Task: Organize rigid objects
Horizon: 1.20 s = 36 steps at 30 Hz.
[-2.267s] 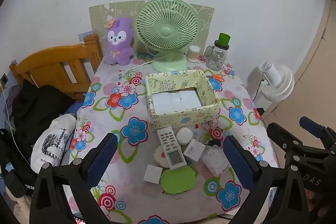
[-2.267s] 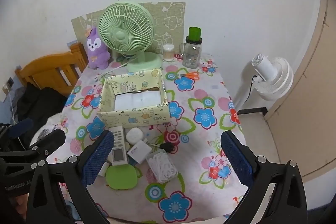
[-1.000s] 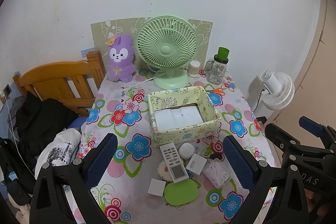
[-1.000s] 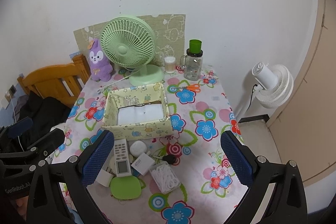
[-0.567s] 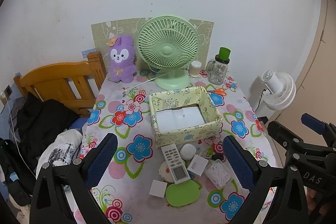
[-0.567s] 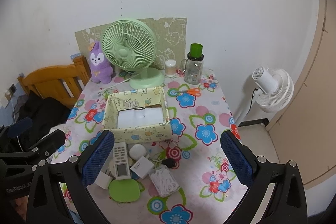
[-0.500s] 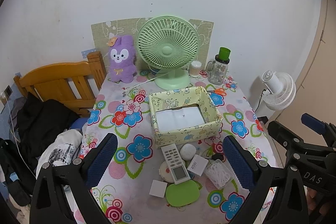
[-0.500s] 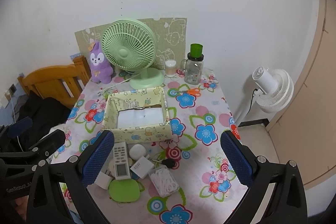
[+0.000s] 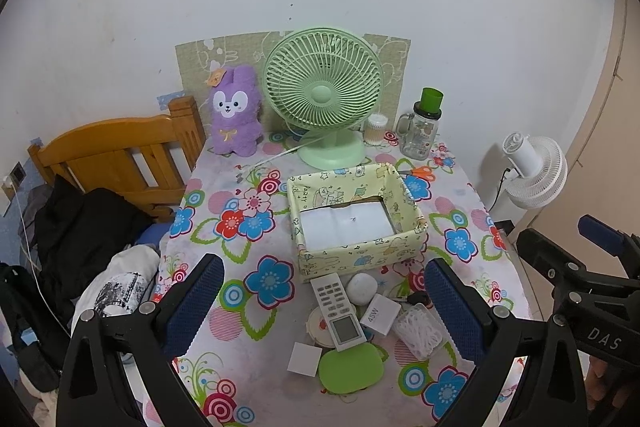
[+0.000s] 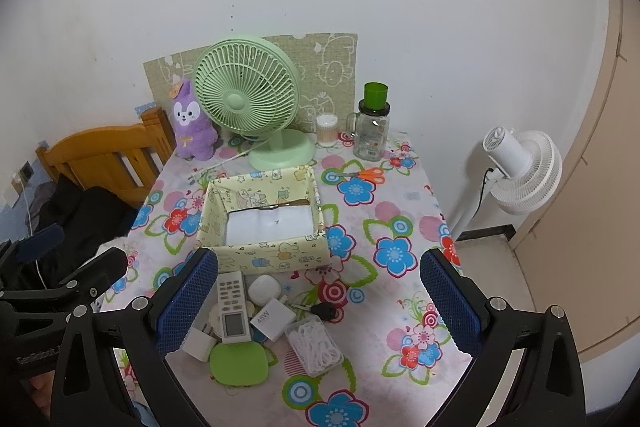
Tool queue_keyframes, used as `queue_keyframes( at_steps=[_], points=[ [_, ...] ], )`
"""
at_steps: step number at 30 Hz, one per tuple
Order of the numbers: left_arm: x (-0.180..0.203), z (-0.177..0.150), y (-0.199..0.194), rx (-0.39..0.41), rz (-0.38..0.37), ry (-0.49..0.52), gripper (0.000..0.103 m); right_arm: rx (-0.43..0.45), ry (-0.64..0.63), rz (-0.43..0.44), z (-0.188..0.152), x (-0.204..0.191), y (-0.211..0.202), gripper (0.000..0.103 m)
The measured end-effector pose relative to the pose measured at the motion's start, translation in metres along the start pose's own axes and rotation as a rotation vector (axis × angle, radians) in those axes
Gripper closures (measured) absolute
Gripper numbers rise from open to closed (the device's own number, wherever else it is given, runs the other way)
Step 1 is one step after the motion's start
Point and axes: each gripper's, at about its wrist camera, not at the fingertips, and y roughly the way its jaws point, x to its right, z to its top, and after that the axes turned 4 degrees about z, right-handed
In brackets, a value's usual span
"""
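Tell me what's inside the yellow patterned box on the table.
The yellow box holds a flat white sheet or liner over its floor, with a dark strip along the back edge. Anything beneath it is hidden.

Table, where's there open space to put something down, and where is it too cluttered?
Bare tablecloth lies right of the yellow box, below the scissors. More lies left of the box, before the plush rabbit. Crowded: the near edge around the remote and green case.

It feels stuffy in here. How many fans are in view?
2. A green desk fan stands at the back of the table, behind the yellow box. A white fan stands on the floor to the table's right.
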Motion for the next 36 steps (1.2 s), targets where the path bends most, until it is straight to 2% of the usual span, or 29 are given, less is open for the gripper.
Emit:
queue_keyframes(
  at_steps=[16, 36],
  points=[
    [0.001, 0.000, 0.011, -0.024, 0.012, -0.010, 0.002, -0.020, -0.013, 0.014, 0.004, -0.002, 0.009, 0.001],
    [0.000, -0.004, 0.036, -0.101, 0.017, -0.041, 0.002, -0.084, -0.036, 0.046, 0.001, 0.001, 0.032, 0.001]
  ],
)
